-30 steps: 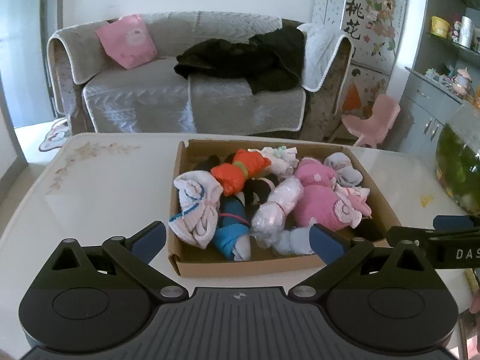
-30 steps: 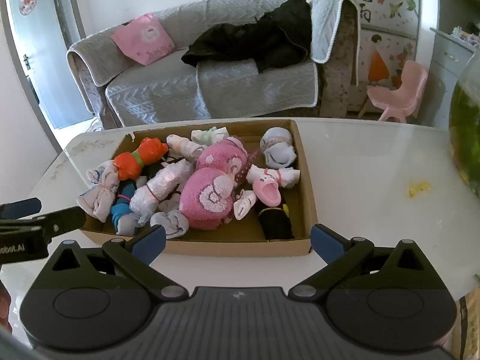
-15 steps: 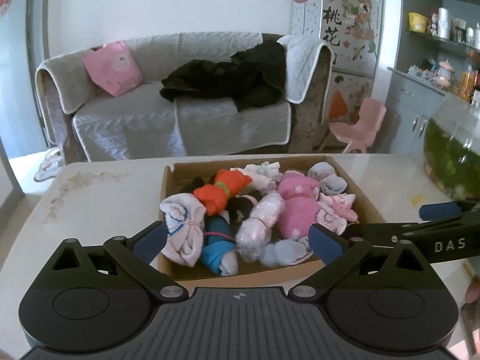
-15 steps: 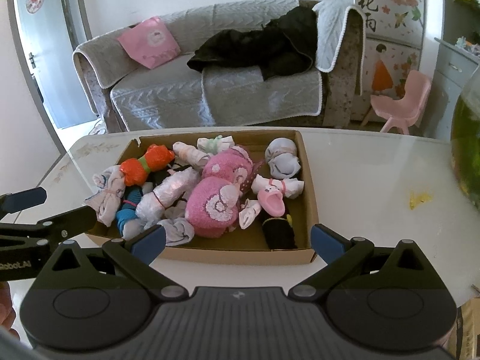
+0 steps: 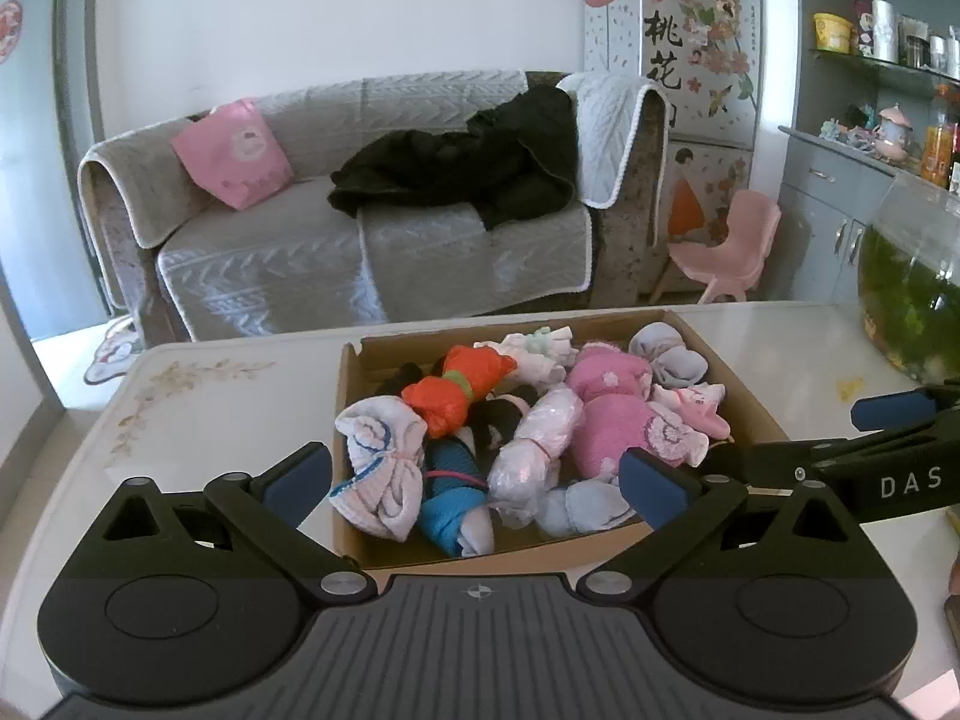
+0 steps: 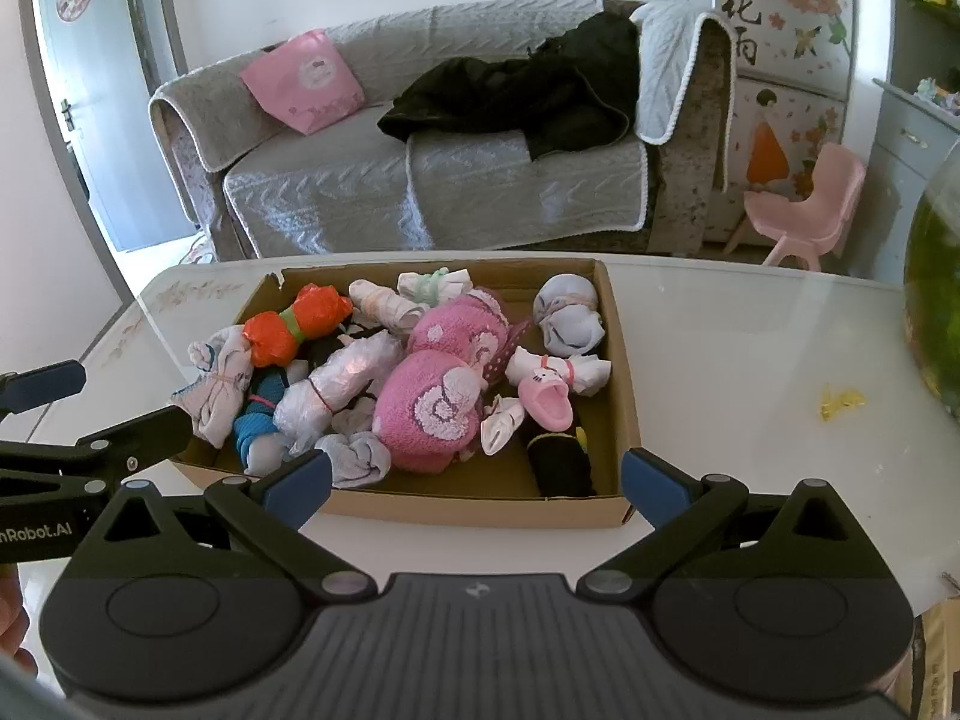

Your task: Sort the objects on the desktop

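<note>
we hold both grippers spread and empty: left gripper [image 5: 474,477] nearest the white sock bundle [image 5: 378,468] in the cardboard box [image 5: 744,396], right gripper [image 6: 477,480] nearer its bare right end.

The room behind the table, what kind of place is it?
Most likely a home living room: a grey sofa with a pink cushion, a small pink chair, and a fish tank on the table.

I count: one cardboard box [image 6: 480,507], two pink fluffy bundles [image 6: 429,411], one orange bundle [image 6: 297,324], one black roll [image 6: 561,465], my two claws.
</note>
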The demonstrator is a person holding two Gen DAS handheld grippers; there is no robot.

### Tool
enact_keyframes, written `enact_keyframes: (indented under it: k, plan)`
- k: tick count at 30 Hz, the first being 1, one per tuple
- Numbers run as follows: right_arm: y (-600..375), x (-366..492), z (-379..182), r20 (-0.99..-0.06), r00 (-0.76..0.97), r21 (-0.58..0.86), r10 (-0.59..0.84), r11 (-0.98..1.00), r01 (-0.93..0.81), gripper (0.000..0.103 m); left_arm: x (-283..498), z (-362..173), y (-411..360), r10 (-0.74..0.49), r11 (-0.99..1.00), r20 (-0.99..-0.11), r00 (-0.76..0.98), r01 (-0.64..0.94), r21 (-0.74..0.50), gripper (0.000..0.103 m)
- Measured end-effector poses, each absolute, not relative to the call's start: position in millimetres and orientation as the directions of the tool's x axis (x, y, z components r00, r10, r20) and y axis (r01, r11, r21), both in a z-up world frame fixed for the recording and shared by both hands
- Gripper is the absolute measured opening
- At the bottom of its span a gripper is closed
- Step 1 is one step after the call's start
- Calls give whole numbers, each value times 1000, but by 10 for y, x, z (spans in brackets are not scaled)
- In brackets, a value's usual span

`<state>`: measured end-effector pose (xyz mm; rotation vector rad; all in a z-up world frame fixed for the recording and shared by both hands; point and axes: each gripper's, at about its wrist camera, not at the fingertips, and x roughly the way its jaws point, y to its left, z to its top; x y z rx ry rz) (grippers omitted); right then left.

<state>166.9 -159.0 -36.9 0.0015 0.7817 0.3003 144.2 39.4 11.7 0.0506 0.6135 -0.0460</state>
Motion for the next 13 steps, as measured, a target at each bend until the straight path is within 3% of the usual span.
enact_keyframes:
  k: [9, 13]
  plan:
    - [-1587, 1680, -375, -696, 666, 112, 270, 956, -270, 103, 1401, 165, 468, -80, 996, -555, 828, 81, -23, 102]
    - [-1579, 1687, -381, -695, 666, 111, 272, 955, -274, 103, 1413, 173, 455, -49, 998, -555, 831, 62, 5, 103]
